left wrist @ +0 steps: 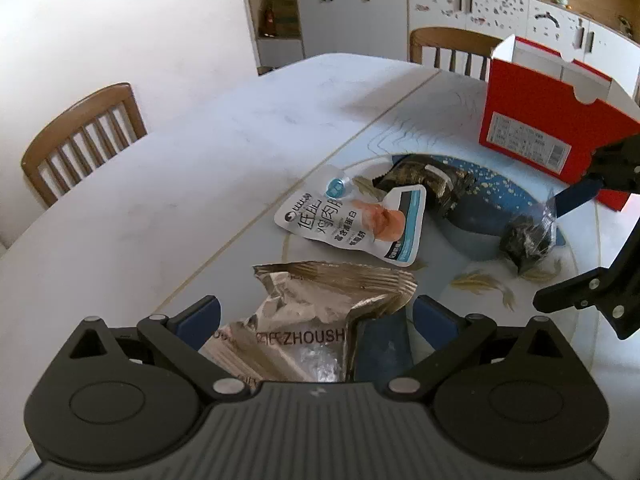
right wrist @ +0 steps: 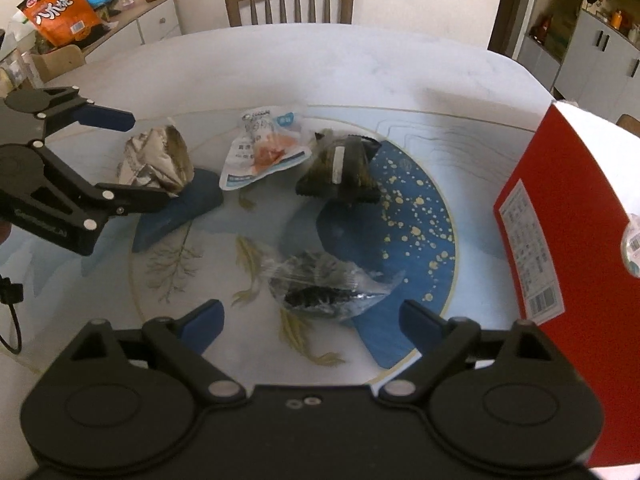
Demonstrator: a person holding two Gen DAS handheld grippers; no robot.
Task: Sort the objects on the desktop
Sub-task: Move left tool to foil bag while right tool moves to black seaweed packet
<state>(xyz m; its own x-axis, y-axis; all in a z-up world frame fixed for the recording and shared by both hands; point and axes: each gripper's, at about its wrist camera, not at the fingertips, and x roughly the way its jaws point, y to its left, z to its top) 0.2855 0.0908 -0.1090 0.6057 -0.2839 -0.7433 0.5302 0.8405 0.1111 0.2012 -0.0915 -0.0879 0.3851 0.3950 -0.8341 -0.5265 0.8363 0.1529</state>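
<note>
Four snack packets lie on a white table over a round printed mat with blue shapes and gold speckles. The nearest to the left gripper is a crumpled silver packet, lying between that gripper's two blue-padded fingers; the fingers stand spread on either side of it and do not appear to press it. From the right wrist view the same silver packet sits at the left edge of the mat, with the left gripper straddling it, one finger above and one below.

Just beyond it lies a white pouch printed with Chinese text and a picture of pink meat, overlapping the corner of a dark wrapped packet. Further right is a clear plastic packet holding something dark. In the right wrist view this clear packet lies just ahead of the right gripper – between its open fingers but ahead of the tips, untouched. The white pouch and dark packet lie side by side behind it, edges touching.

A red cardboard box with an open white-lined top stands upright at the right side of the table, close beside the right gripper – it fills the right edge of that gripper's view.

Two wooden chairs show around the table, one at the left and one at the far side. White cabinets line the wall behind
</note>
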